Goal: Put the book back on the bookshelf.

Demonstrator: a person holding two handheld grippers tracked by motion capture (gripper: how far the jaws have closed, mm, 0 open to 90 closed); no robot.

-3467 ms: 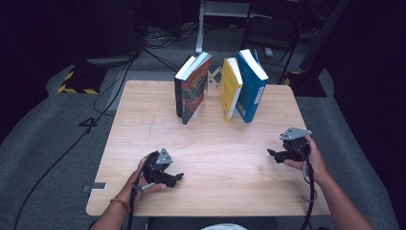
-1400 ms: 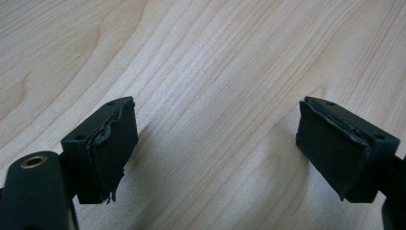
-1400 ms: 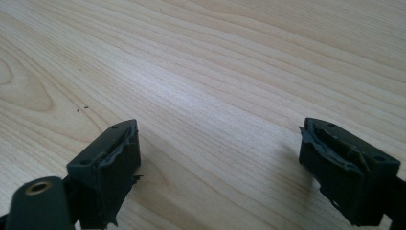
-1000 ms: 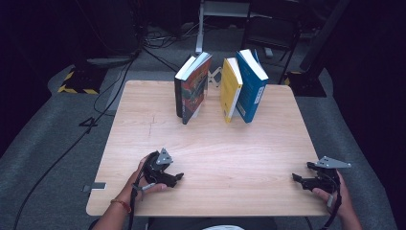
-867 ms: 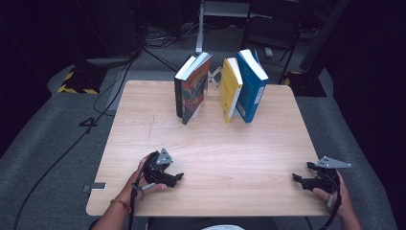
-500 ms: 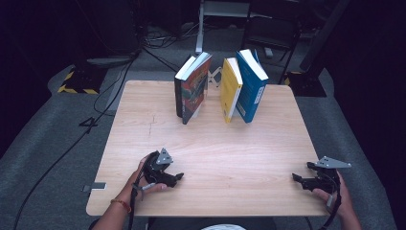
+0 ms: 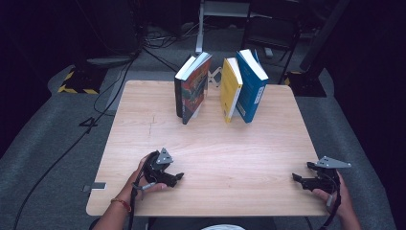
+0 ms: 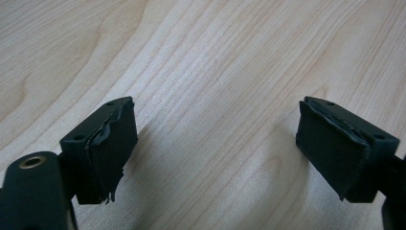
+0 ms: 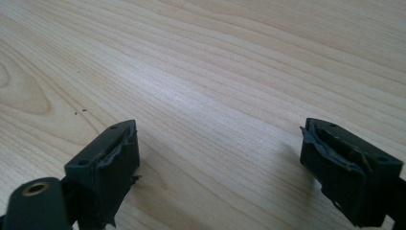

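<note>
The books stand at the top middle of the high view, at the far side of the tabletop (image 7: 206, 143). One dark book (image 7: 191, 88) with a red and green cover leans a little, and its white pages face up. Just to its right, with a gap between them, stand a yellow book (image 7: 230, 91) and a blue book (image 7: 251, 86). The yellow one and the blue one lean on each other.

The left hand-held gripper (image 7: 174, 178) sits low in the lower left part of the high view, near the front edge of the tabletop. A hand (image 7: 143, 179) holds it, and there is a red band on the wrist. The left gripper view shows its two black jaws spread wide apart with nothing but bare wood between them, so it is released.

The right hand-held gripper (image 7: 298, 179) is at the lower right of the high view, close to the right front corner of the tabletop. A grey three-cornered plate sits on top of it. The right gripper view shows its jaws wide apart too, with only light wood between them, so it is released as well.

Both hand-held grippers are well apart from the books.
</note>
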